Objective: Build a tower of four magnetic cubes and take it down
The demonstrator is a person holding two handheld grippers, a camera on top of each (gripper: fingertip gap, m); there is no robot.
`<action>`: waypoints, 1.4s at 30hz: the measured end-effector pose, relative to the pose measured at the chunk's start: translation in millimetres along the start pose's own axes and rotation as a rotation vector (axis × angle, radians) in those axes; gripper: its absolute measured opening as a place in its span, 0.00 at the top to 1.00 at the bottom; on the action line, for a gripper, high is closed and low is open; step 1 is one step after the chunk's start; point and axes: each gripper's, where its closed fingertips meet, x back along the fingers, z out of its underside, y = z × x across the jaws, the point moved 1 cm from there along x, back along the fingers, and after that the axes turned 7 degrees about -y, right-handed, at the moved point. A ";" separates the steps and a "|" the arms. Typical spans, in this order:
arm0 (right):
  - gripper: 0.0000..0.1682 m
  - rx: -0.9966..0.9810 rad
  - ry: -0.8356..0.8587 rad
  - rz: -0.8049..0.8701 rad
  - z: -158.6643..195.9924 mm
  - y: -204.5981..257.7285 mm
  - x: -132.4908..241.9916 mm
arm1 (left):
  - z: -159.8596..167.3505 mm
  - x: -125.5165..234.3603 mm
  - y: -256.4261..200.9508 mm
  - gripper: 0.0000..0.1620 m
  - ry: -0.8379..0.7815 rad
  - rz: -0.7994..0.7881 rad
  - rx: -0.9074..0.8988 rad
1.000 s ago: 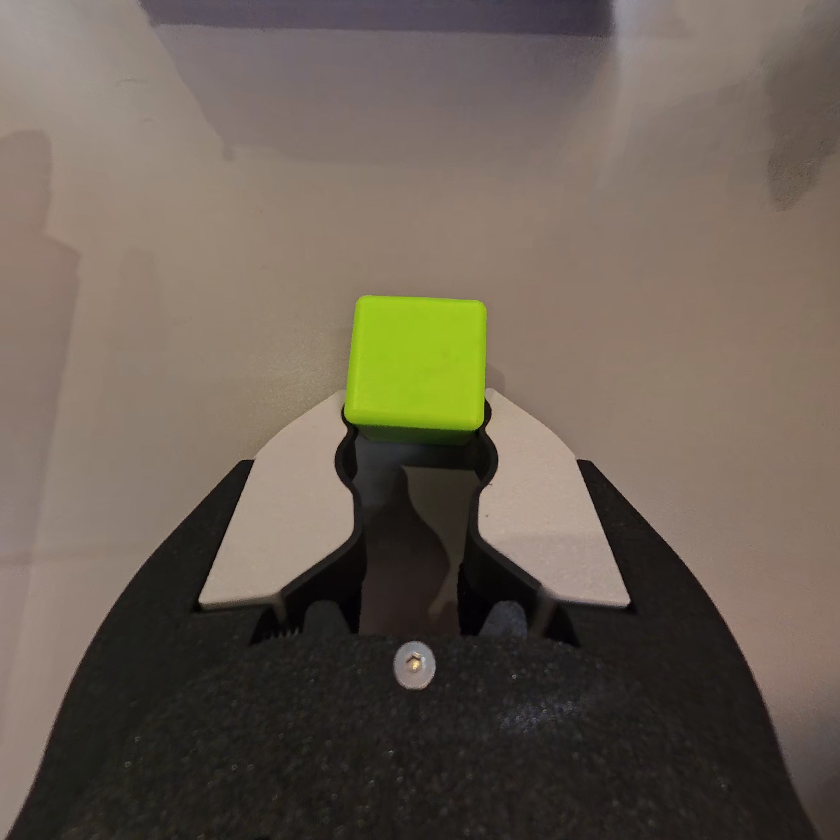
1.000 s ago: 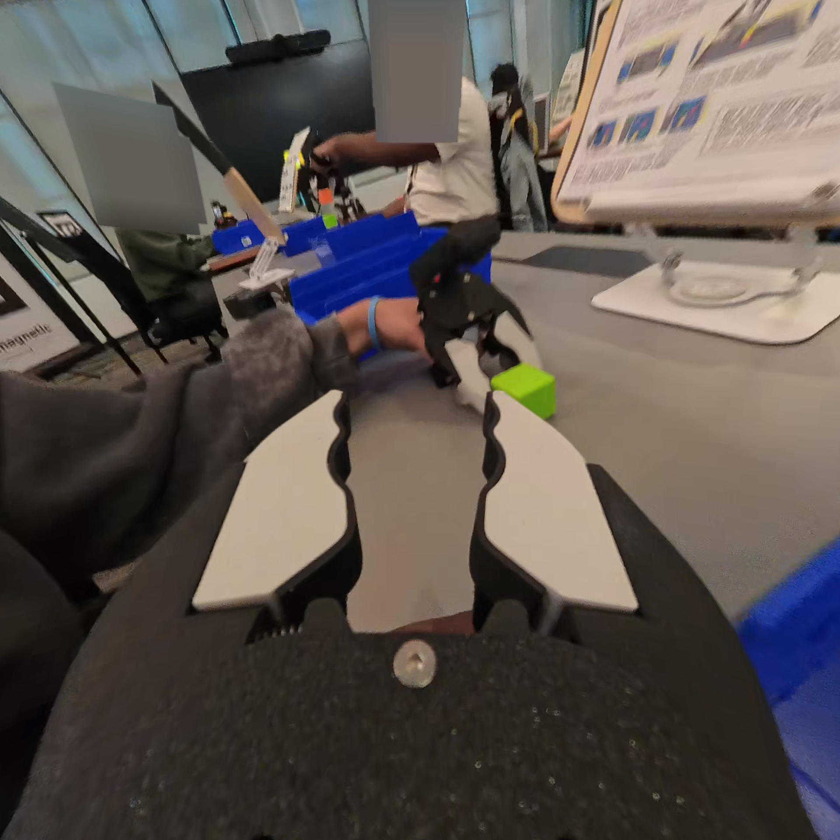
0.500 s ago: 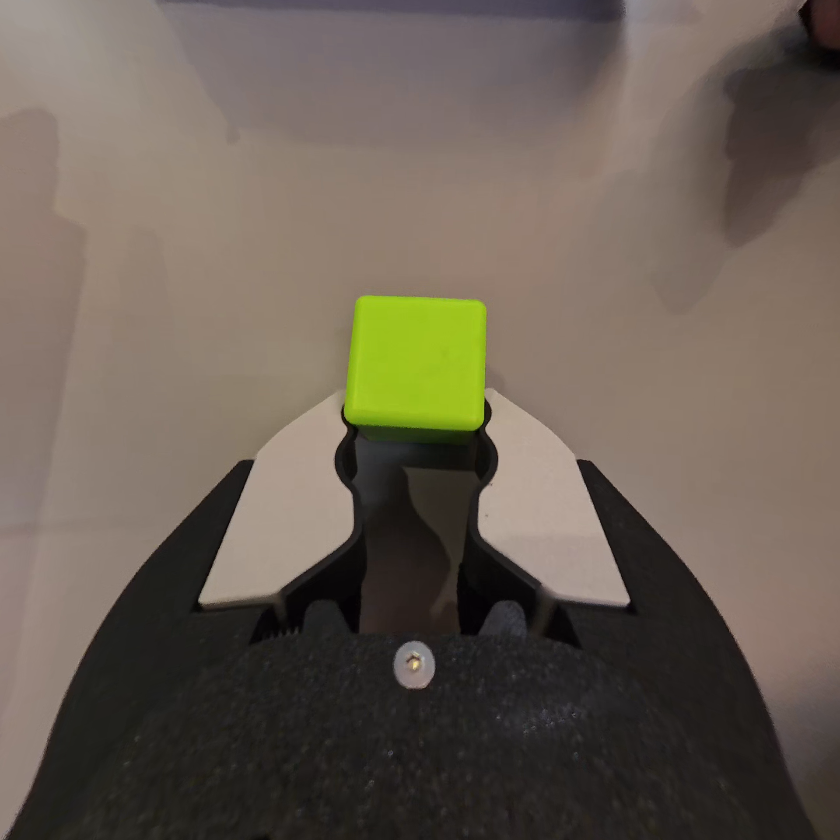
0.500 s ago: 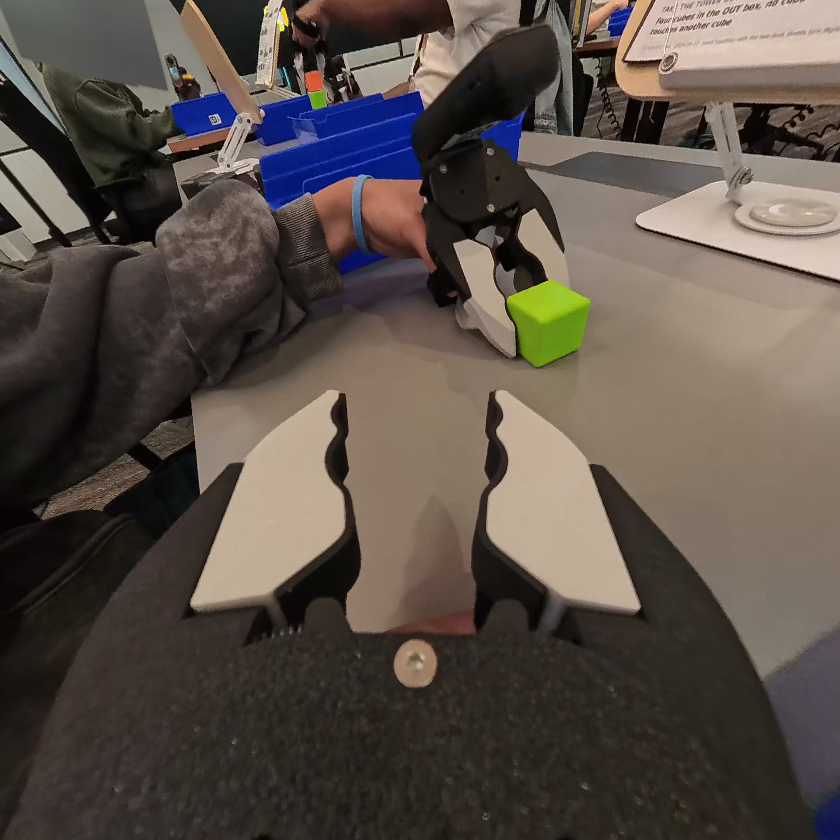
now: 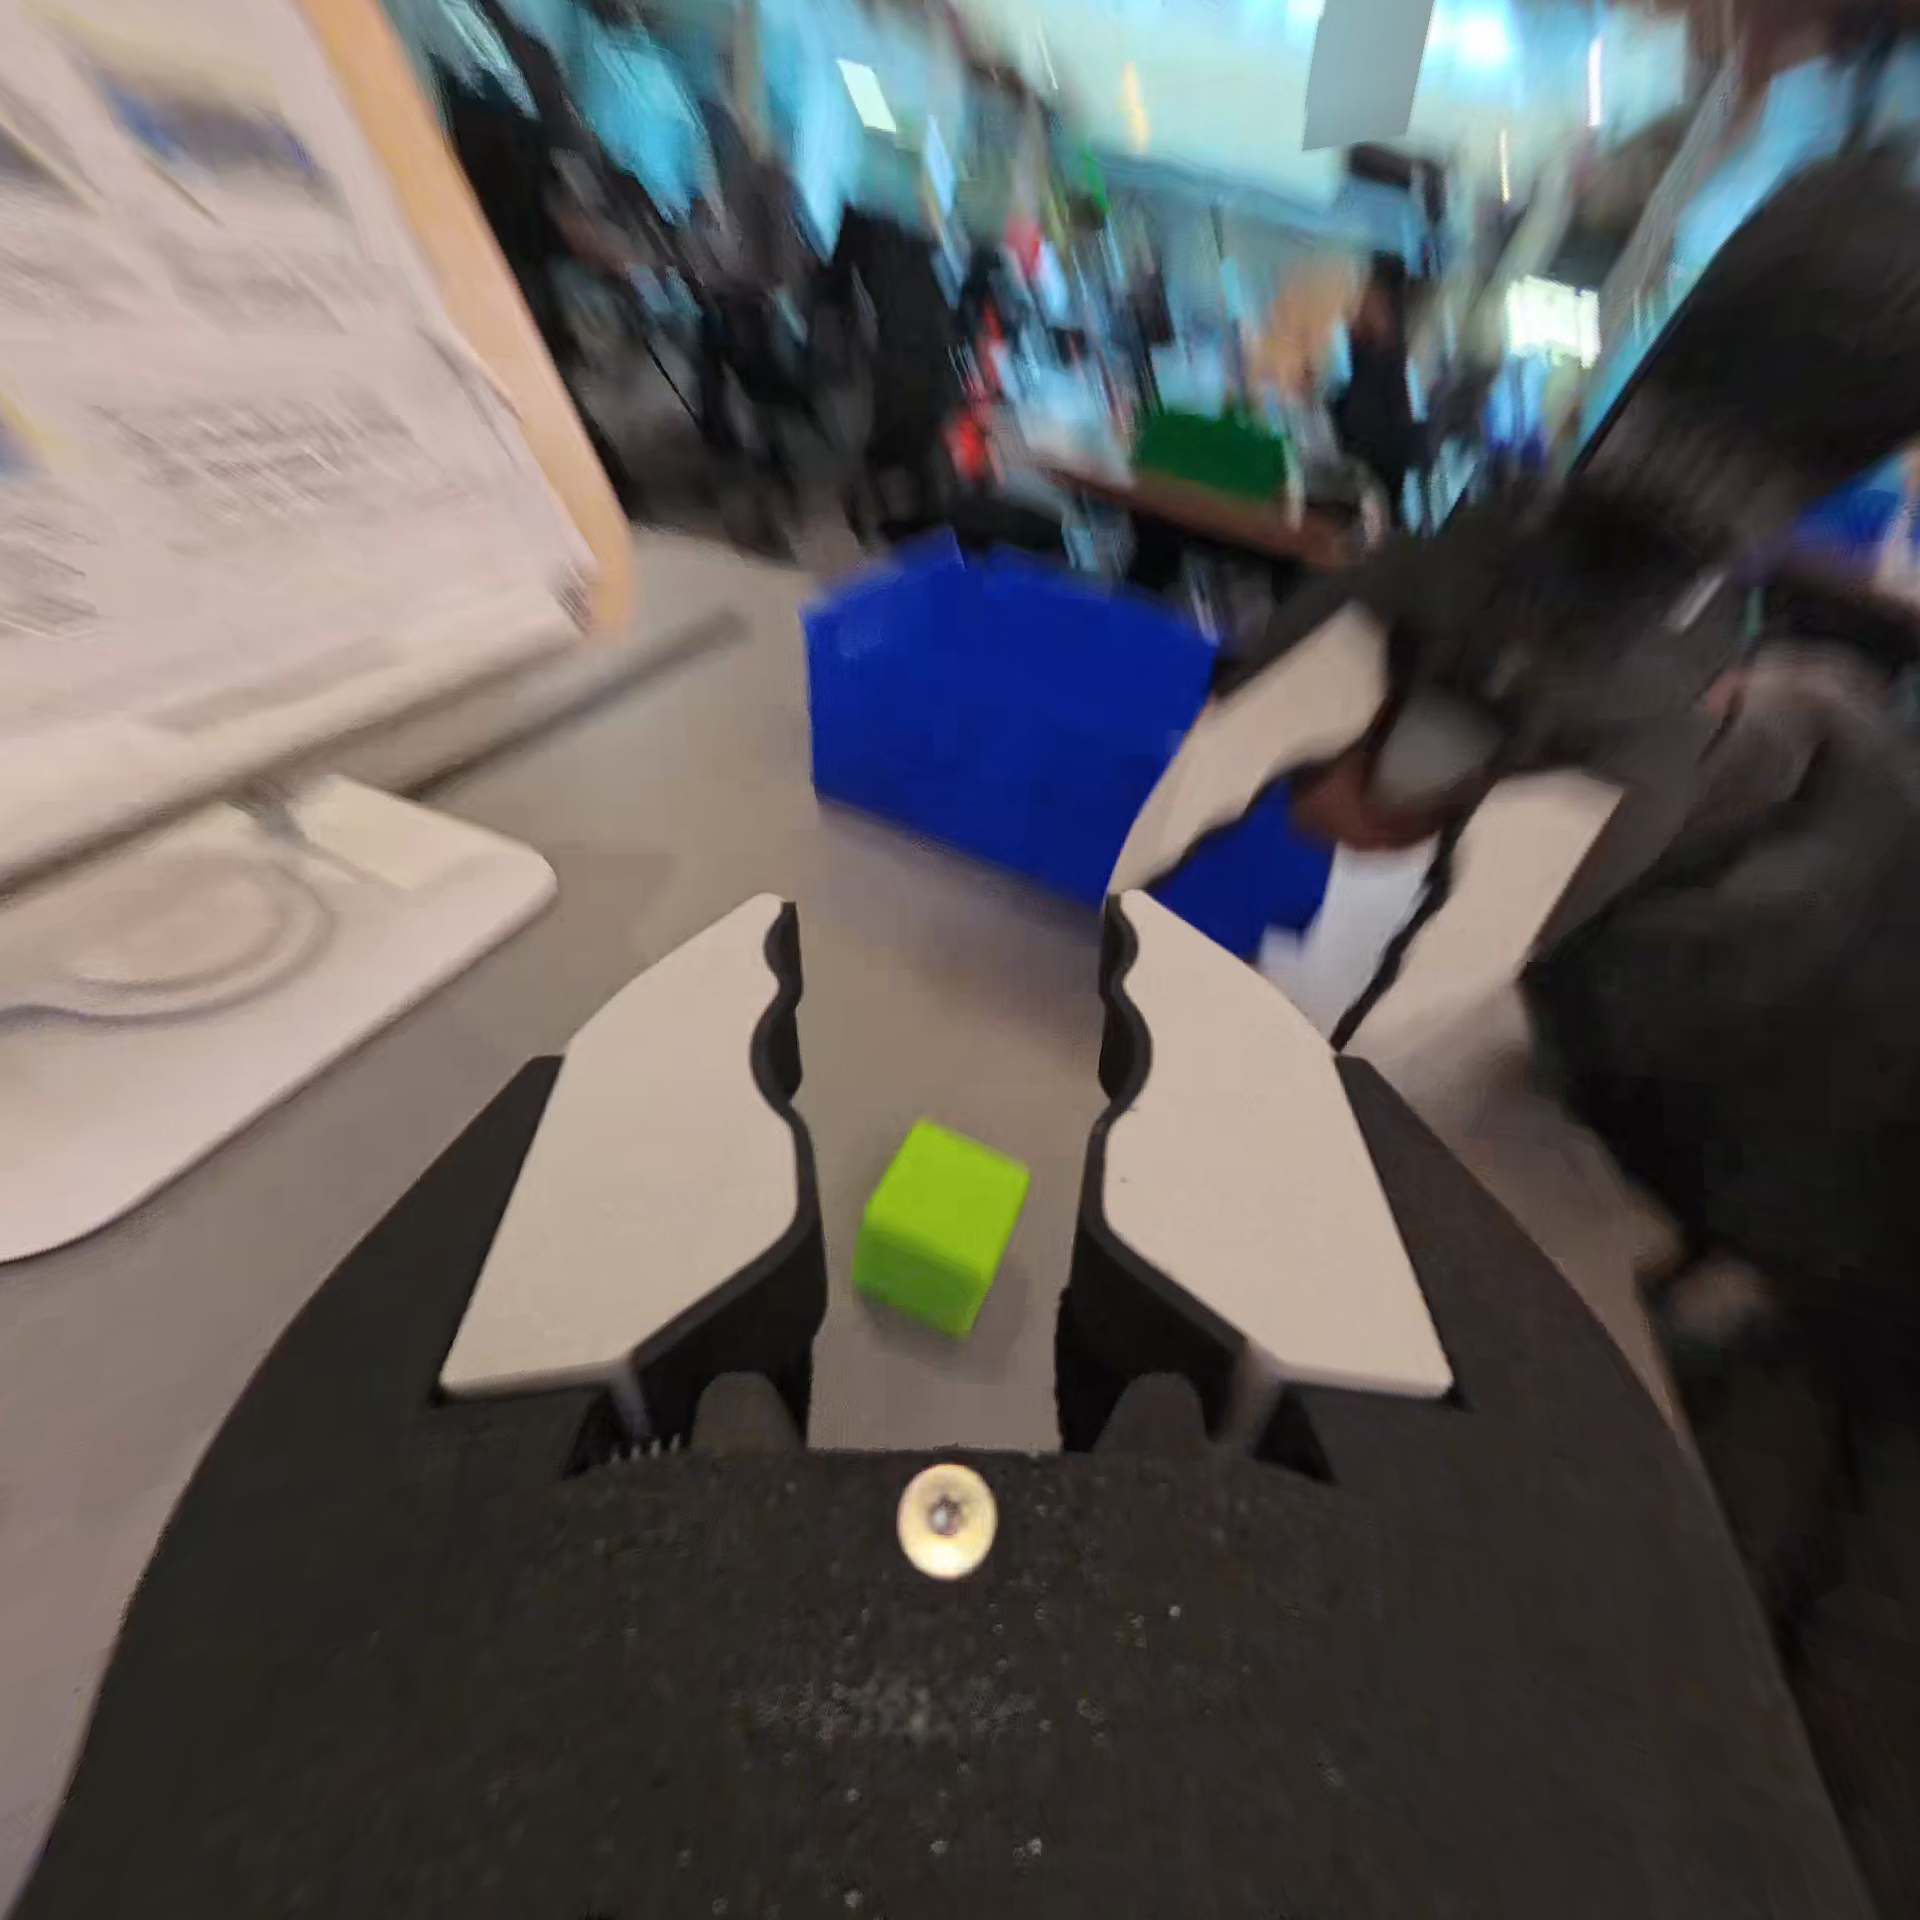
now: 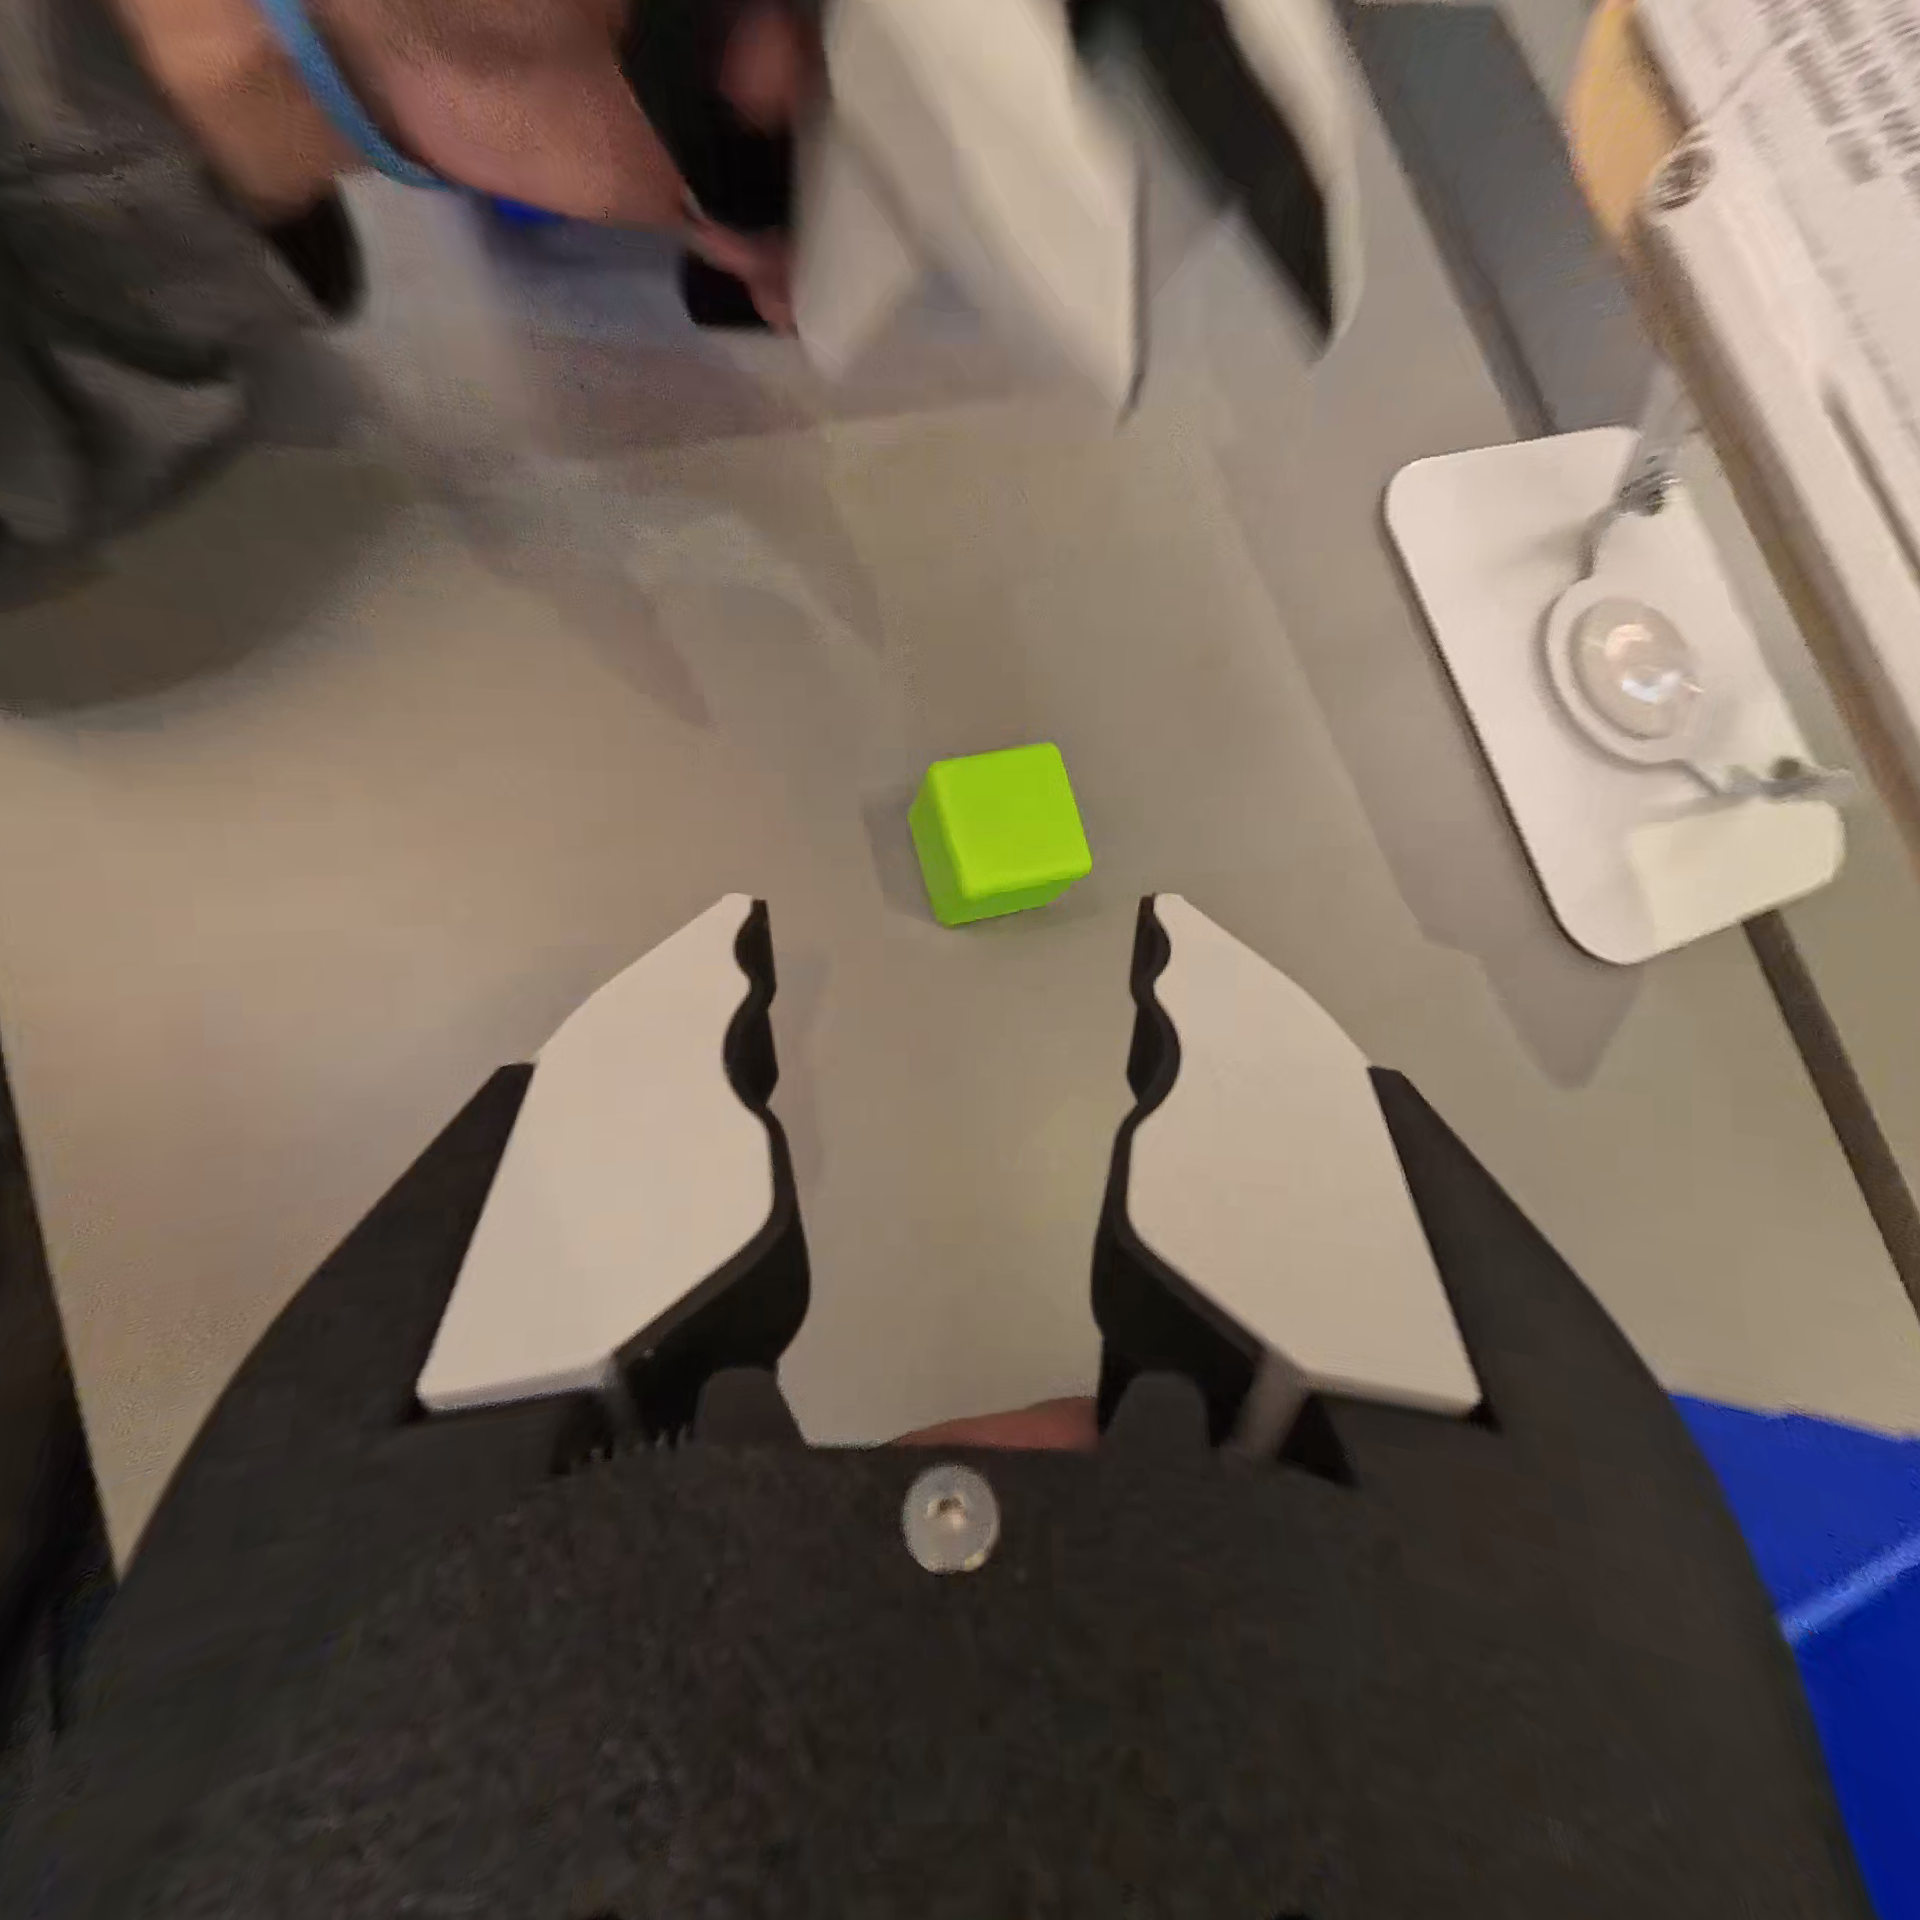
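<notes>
In the left wrist view, a white stand base (image 5: 260,966) sits on the grey table (image 5: 665,810) at the left, carrying a tilted board with printed sheets (image 5: 208,395). The left gripper (image 5: 948,966) hangs above the table with its fingers wide apart and nothing between the pads. Seen through that gap, a green cube (image 5: 940,1226) rests alone on the table, touching neither finger. Beyond it stands a blue bin (image 5: 997,727). At the right the other gripper shows, blurred; it looks held by a hand in a dark sleeve.

In the right wrist view, a grey sleeve (image 6: 114,343) and a wrist with a blue band (image 6: 332,104) fill the upper left, with the blurred left gripper beside them at the top. The cube (image 6: 1000,831) lies on the table just ahead of the right gripper (image 6: 951,914), whose fingers are spread wide and hold nothing. The stand base (image 6: 1621,686) is at the right, and a blue bin corner (image 6: 1829,1538) shows at the lower right.
</notes>
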 end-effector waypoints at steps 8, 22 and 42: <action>0.61 0.111 0.427 -0.187 27.8 -22.5 -85.5 | -76.0 89.9 -26.6 0.69 -0.536 -0.325 0.190; 0.70 0.158 0.534 -0.203 40.6 -19.6 -90.1 | 70.0 153.8 -166.9 0.67 -0.285 -0.557 -0.136; 0.70 -0.108 0.384 0.353 91.1 -106.9 212.7 | 92.4 113.2 -180.2 0.65 -0.135 -0.461 -0.297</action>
